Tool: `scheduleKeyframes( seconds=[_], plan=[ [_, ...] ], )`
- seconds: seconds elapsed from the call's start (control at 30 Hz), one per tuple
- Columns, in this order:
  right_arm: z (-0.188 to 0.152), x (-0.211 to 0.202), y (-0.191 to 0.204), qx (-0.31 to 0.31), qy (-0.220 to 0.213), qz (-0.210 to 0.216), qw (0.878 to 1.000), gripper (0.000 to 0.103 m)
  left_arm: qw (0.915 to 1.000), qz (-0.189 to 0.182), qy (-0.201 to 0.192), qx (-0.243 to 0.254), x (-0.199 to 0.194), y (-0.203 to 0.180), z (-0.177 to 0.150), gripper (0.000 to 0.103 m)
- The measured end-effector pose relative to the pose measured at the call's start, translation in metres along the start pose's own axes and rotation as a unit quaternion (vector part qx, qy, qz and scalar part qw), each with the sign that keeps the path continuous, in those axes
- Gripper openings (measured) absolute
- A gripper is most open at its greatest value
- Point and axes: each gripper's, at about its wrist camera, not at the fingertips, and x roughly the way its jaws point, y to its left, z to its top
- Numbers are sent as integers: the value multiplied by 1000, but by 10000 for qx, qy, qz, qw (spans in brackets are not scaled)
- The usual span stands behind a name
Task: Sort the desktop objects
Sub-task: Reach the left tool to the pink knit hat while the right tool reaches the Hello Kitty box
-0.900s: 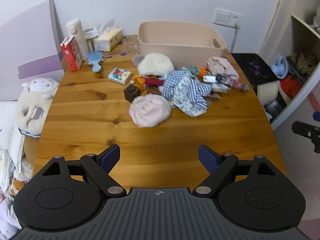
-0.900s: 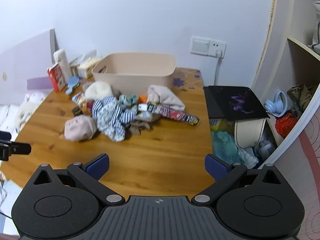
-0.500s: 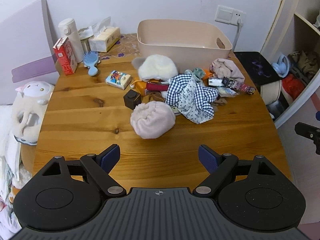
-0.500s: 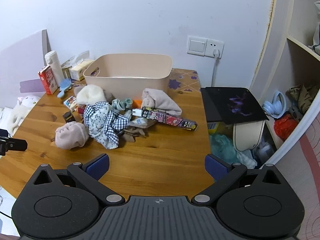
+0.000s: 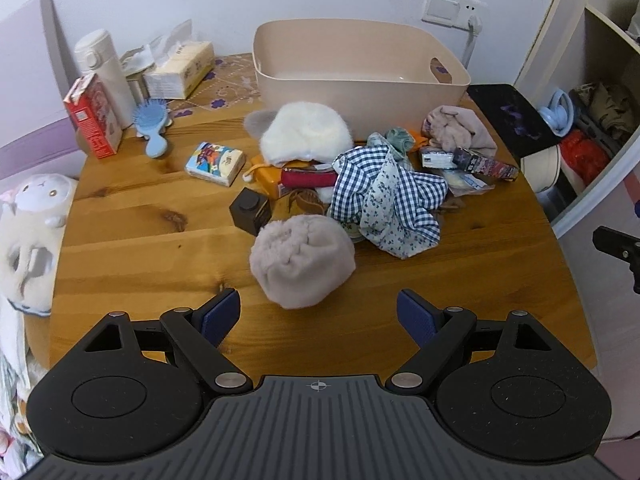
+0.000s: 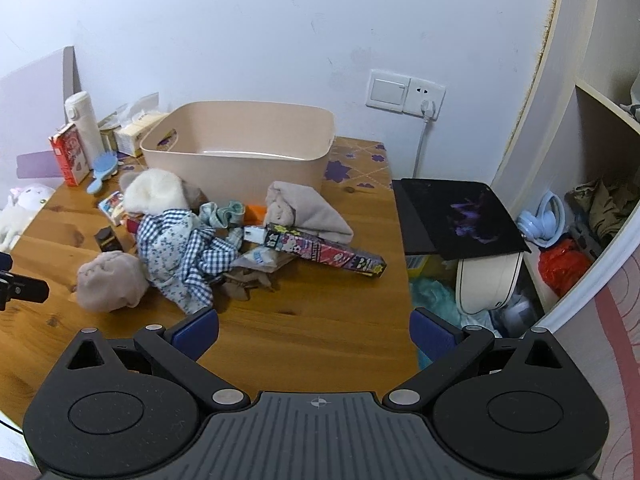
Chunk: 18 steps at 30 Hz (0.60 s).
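So your left gripper [image 5: 319,312] is spread wide with nothing between the blue pads, hanging over the near part of the wooden table [image 5: 140,248], and the pinkish fuzzy hat [image 5: 302,260] sits just ahead of it, closest thing in the pile. Your right gripper [image 6: 314,330] is the same deal, jaws fully apart and empty, over the near right side of the table with bare wood under it. The clutter is all bunched in the middle: a blue checked cloth [image 5: 384,200] right beside the pink hat, a white fluffy hat [image 5: 306,134] behind it up against the beige bin [image 5: 360,88], a small dark box [image 5: 250,210] touching the pink hat's far left side, and a long patterned box [image 6: 324,250] lying flat on the right of the heap with a pinkish folded cloth [image 6: 308,210] behind it. The bin stands at the back near the wall and looks empty from both views. Off to the left, apart from the pile, you've got a small colourful packet [image 5: 215,163], a blue hairbrush [image 5: 152,130], a red carton [image 5: 92,116], a white bottle [image 5: 106,76] and a tissue pack [image 5: 180,70].
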Motion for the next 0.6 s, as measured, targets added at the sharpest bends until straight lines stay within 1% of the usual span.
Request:
scheduleKeyframes(
  seconds=[0.13,0.23,0.4,0.6],
  plan=[
    [5,13,6,-301,-51,-221,9993,103,9999,-95,63,72,15,4,10,87],
    [9,25,9,-512,-56,-340,9981,103,9998,-44,123,133,26,5,17,87],
    [14,52,9,-707,105,-274,9971,103,9995,-24,280,125,46,8,26,87],
    [20,88,7,-1183,237,-340,9921,103,9990,121,435,59,71,8,35,87]
  ],
)
